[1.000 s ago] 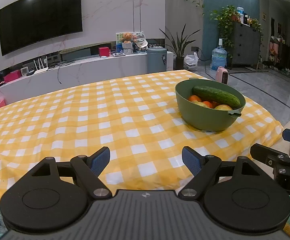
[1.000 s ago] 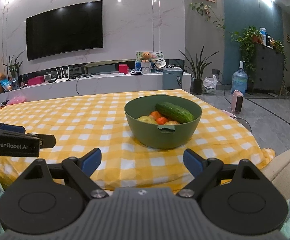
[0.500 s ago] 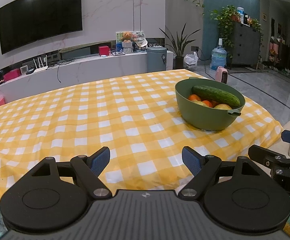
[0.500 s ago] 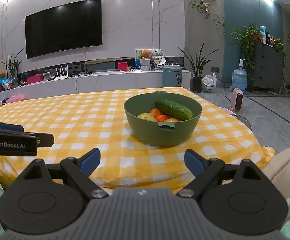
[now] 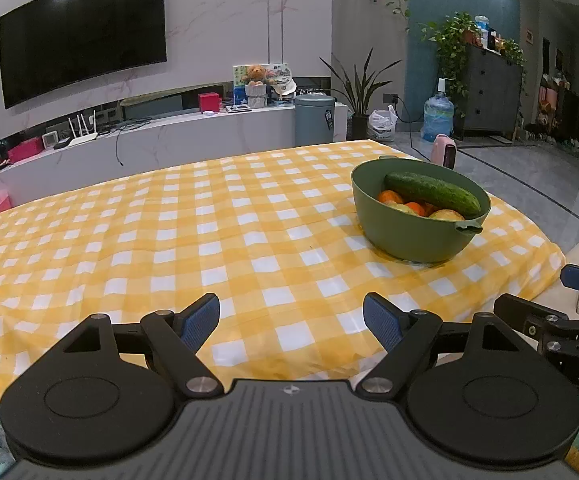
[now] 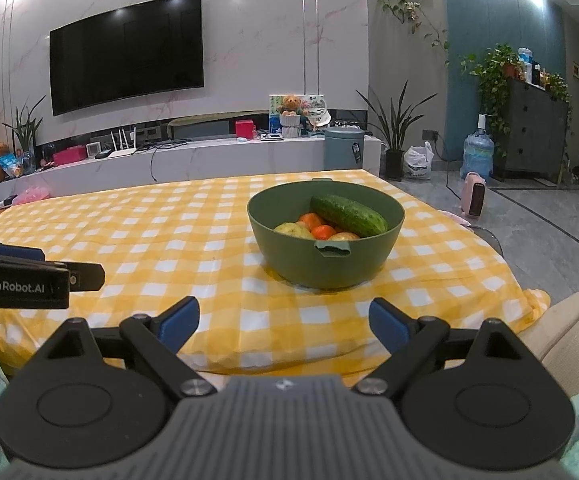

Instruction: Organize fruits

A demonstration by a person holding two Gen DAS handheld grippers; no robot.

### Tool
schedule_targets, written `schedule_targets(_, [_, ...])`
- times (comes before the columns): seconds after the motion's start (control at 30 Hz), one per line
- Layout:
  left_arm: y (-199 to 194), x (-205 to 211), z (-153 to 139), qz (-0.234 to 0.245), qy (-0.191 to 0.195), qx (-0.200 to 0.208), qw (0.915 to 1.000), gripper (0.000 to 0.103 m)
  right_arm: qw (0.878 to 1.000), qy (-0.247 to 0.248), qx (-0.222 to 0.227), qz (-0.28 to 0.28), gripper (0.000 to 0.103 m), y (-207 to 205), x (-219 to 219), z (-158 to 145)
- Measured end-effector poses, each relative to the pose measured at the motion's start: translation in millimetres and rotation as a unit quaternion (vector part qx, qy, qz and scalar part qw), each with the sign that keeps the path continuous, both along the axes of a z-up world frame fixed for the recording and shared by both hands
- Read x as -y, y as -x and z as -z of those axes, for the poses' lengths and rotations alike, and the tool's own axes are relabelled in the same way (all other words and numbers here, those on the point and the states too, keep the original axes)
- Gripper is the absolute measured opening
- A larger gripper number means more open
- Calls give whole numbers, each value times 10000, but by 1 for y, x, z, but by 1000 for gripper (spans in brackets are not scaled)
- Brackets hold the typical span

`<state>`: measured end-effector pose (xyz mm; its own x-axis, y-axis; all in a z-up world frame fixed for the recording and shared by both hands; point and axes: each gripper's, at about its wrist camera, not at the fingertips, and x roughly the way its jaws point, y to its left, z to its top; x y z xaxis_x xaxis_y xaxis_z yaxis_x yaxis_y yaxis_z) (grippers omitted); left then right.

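With both left gripper and right gripper jaws wide and empty, take firm, slick cucumber, atop fruit in green bowl on counter, at mid-length.

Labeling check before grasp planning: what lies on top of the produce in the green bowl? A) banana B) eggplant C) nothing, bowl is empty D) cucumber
D: a long dark green cucumber rests diagonally over the orange and yellow fruits inside the green bowl, seen in both wrist views.
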<state>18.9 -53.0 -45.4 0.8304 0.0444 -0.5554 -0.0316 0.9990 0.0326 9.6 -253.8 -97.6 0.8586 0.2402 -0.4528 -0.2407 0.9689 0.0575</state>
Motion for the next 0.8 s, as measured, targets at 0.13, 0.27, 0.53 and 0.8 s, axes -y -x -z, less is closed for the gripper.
schedule_targets(0.13, [0,0,0,3,-11,-17,10000,96,10000,-1,0,1,89,-1,0,1])
schedule_targets(0.27, [0,1,1,27,-32,6,10000,96,10000,-6,-2,3,89,-1,0,1])
schedule_targets(0.53, [3,1,0,199,186,114,9996,96,10000,9,-65,20,89,-2,0,1])
schedule_targets(0.8, [3,4,2,270,78,97,9996,96,9999,2,-89,51,91,-3,0,2])
